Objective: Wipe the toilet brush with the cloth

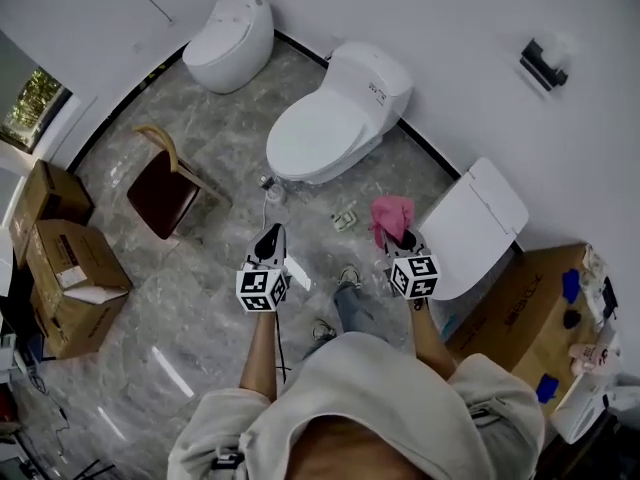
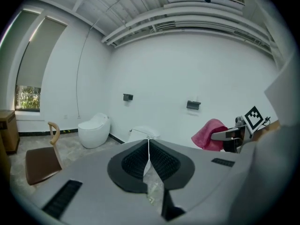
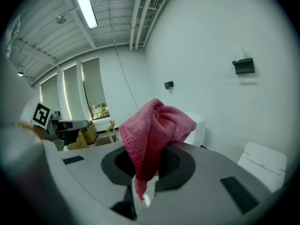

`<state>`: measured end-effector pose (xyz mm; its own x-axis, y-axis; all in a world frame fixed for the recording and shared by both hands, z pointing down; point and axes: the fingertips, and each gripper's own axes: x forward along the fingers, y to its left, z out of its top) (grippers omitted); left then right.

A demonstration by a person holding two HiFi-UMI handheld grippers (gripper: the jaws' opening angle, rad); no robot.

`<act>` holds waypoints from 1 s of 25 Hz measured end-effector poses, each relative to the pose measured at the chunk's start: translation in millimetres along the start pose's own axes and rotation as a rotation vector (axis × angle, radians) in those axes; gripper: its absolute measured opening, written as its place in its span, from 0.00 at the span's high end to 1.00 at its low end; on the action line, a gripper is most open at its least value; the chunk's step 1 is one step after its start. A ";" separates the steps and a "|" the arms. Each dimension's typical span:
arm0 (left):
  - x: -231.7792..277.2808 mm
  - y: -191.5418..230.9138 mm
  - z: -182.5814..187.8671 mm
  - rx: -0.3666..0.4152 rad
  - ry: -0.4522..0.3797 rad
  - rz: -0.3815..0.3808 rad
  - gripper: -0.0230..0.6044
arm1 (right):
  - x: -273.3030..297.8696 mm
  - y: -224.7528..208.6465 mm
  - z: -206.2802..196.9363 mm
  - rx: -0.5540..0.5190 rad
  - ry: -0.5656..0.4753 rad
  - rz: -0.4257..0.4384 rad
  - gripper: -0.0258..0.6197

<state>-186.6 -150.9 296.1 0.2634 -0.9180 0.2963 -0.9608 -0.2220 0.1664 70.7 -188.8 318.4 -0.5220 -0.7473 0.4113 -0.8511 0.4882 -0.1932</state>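
Seen from above, a person stands on a grey marble floor (image 1: 200, 308) with two grippers held out towards the nearer toilet (image 1: 330, 128), one of two rounded white toilets. The left gripper (image 1: 268, 236) has its jaws pressed together on the thin white handle of the single toilet brush (image 1: 270, 190). The brush's small head lies just beside that toilet's base, on its left. The right gripper (image 1: 403, 240) has its jaws clamped on the single cloth (image 1: 392, 213). The cloth is pink and bunched, stands up above the jaw tips near the toilet's front right, and is apart from the brush. The second toilet (image 1: 232, 38) sits beyond the nearer one, to its left. One white fixture with a flat lid (image 1: 480, 223) stands to the nearer toilet's right. One wooden chair (image 1: 165, 183) with a dark seat stands to its left. Two cardboard boxes (image 1: 70, 278) lie farther left, and a third box (image 1: 525, 303) lies right of the fixture. Two black wall holders (image 2: 193, 105) hang behind the toilet.
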 end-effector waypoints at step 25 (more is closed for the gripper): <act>-115.7 -13.0 64.0 0.069 -0.180 0.006 0.92 | -113.2 50.1 16.2 -0.078 -0.117 -0.057 0.85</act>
<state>-210.2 -62.8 199.5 0.2440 -0.9620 0.1229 -0.9676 -0.2329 0.0979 86.2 -87.1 247.7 -0.4799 -0.8198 0.3124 -0.8749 0.4737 -0.1009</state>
